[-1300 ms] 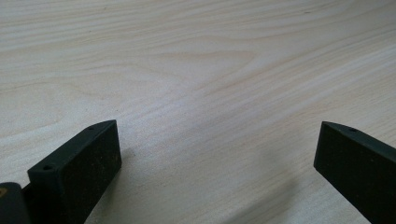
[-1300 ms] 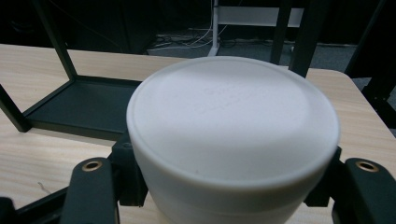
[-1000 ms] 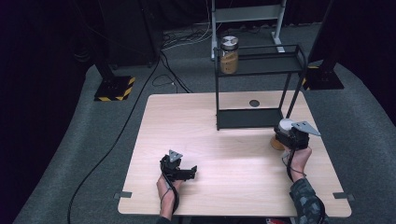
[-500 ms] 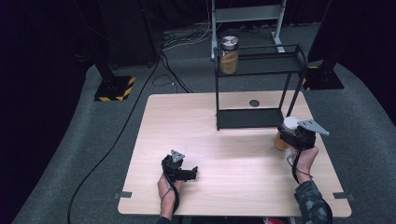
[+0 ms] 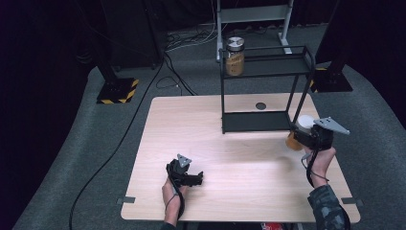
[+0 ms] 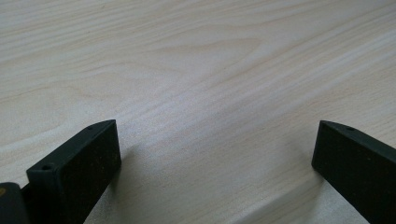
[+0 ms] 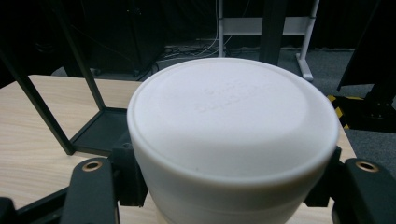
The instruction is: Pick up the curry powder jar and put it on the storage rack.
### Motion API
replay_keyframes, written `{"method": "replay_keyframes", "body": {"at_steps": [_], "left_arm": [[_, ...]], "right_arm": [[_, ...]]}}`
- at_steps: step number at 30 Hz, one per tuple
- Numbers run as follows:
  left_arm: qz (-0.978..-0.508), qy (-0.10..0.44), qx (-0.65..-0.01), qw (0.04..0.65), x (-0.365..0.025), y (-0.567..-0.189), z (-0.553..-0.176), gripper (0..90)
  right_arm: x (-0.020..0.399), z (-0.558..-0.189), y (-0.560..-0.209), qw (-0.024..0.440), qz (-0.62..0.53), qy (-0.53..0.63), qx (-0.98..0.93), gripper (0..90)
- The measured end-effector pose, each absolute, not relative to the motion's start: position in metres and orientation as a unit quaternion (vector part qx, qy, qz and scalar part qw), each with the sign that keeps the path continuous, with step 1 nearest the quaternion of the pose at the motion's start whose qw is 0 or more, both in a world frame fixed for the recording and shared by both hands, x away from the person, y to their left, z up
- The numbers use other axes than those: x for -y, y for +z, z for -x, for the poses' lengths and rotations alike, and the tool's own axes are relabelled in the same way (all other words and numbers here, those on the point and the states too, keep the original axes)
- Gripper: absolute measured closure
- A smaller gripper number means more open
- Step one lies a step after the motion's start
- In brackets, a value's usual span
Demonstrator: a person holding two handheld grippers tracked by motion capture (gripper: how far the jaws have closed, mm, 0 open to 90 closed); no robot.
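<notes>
A black metal two-tier rack stood on the pale wooden tabletop toward twelve o'clock. A silver-lidded glass jar sat on its upper shelf at the ten o'clock corner. A white-lidded jar hung just beside the rack's four o'clock corner, between the right gripper's jaws. The left gripper rested at seven o'clock.

Light wooden table centre frame on grey carpet. Black stand with hazard-striped base upper left. Grey metal frame at top. Surroundings dark.
</notes>
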State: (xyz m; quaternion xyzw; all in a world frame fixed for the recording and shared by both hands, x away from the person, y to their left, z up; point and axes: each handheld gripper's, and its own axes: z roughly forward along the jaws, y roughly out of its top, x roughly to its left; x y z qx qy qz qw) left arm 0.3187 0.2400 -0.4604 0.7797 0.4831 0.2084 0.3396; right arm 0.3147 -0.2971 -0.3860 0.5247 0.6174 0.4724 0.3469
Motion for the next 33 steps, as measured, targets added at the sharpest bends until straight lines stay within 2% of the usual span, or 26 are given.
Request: {"method": "replay_keyframes", "body": {"at_steps": [33], "left_arm": [[-0.780, 0.211, -0.482, 0.338, -0.239, -0.461, -0.318, 0.5]], "right_arm": [[0.312, -0.307, -0.329, 0.341, -0.506, 0.499, -0.616, 33.3]]}}
